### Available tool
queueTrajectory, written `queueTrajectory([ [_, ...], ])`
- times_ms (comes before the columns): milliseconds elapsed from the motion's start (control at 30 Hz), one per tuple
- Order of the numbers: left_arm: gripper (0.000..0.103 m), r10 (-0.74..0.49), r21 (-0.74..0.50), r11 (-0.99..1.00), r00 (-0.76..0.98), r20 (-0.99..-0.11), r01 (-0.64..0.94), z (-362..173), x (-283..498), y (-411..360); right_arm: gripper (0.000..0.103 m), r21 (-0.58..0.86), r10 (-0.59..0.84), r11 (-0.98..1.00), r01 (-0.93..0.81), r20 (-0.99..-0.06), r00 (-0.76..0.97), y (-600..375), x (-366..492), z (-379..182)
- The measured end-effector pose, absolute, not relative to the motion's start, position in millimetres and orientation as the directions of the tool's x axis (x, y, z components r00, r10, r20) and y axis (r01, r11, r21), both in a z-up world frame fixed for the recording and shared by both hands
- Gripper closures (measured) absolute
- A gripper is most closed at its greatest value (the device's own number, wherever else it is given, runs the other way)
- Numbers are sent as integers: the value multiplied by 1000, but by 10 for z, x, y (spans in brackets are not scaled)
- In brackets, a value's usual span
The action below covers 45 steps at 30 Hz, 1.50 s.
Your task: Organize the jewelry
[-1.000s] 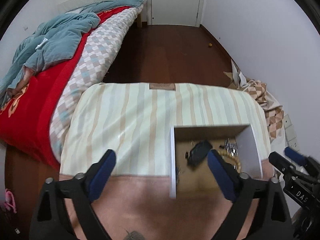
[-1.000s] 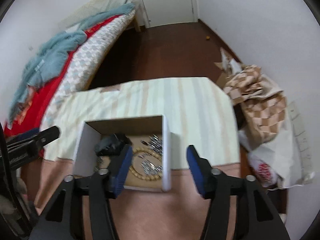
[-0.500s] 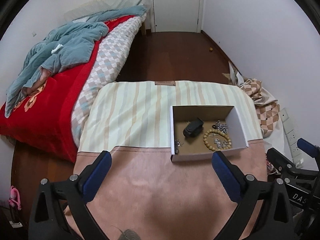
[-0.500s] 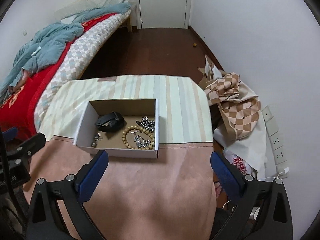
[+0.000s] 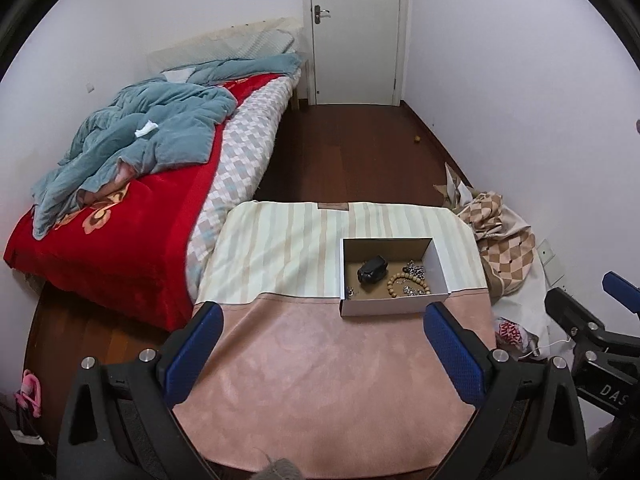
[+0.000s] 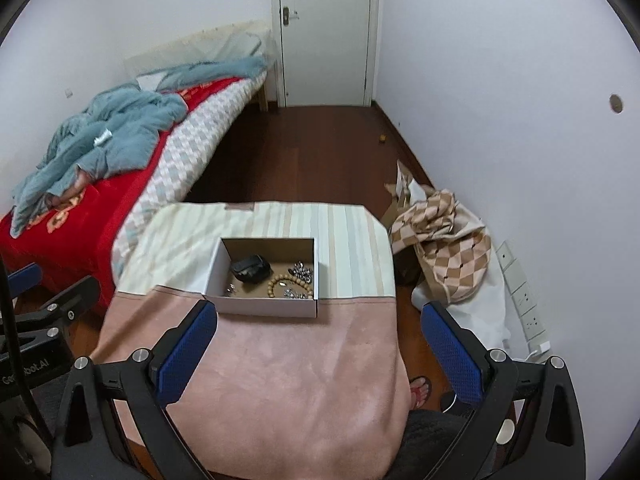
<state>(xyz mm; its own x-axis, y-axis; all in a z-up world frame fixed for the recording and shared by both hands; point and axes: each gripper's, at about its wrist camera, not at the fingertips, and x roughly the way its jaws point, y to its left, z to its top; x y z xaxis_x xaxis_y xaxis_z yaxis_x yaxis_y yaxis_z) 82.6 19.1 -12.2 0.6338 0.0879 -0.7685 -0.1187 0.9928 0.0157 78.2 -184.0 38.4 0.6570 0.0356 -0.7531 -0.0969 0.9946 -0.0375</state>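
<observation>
A white cardboard box [image 5: 392,307] [image 6: 262,305] sits on the table where the striped cloth meets the pink cloth. Inside lie a black band [image 5: 373,270] [image 6: 250,268], a wooden bead bracelet [image 5: 406,282] [image 6: 289,285] and silver chain pieces [image 5: 416,269] [image 6: 303,269]. My left gripper [image 5: 324,354] is open and empty, high above the pink cloth, well back from the box. My right gripper [image 6: 318,352] is open and empty, likewise raised and back from the box.
The table has a striped cloth [image 5: 280,252] at the far half and a pink cloth [image 5: 328,380] at the near half. A bed with a red cover [image 5: 120,216] stands left. A checkered bag [image 6: 444,232] lies on the floor right. A white door [image 5: 354,32] is at the back.
Both grippers have pulled up and back from the box, from right over it to well above the pink cloth. The right gripper's jaws have widened. The box contents have stayed put.
</observation>
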Motion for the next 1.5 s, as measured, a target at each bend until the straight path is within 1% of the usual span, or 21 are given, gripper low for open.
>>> queueTrajectory([
  [333, 1, 76, -6, 993, 666, -742, -119, 235, 505, 205, 0, -50, 45, 993, -110, -691, 721, -1784, 335, 960],
  [600, 1, 66, -13, 993, 647, -760, -116, 297, 550, 168, 0, -40, 50, 993, -109, -704, 709, -1804, 348, 1087],
  [767, 1, 77, -7, 992, 638, -767, -128, 322, 705, 161, 0, -45, 39, 994, -100, -711, 702, -1773, 542, 1105],
  [867, 1, 92, 26, 993, 616, -782, -117, 262, 871, 106, 0, -52, 30, 994, -96, -716, 697, -1767, 689, 1101],
  [933, 1, 85, 22, 993, 602, -794, -113, 199, 956, 93, 0, -57, 21, 994, -90, -722, 691, -1759, 802, 1076],
  [1167, 1, 90, 6, 990, 587, -805, -143, 66, 1143, 124, 0, -70, -2, 994, -78, -761, 649, -1742, 1165, 843],
  [1500, 1, 111, 27, 988, 570, -814, -154, -55, 1332, 131, 0, -66, -11, 995, -69, -797, 604, -1787, 1378, 587],
])
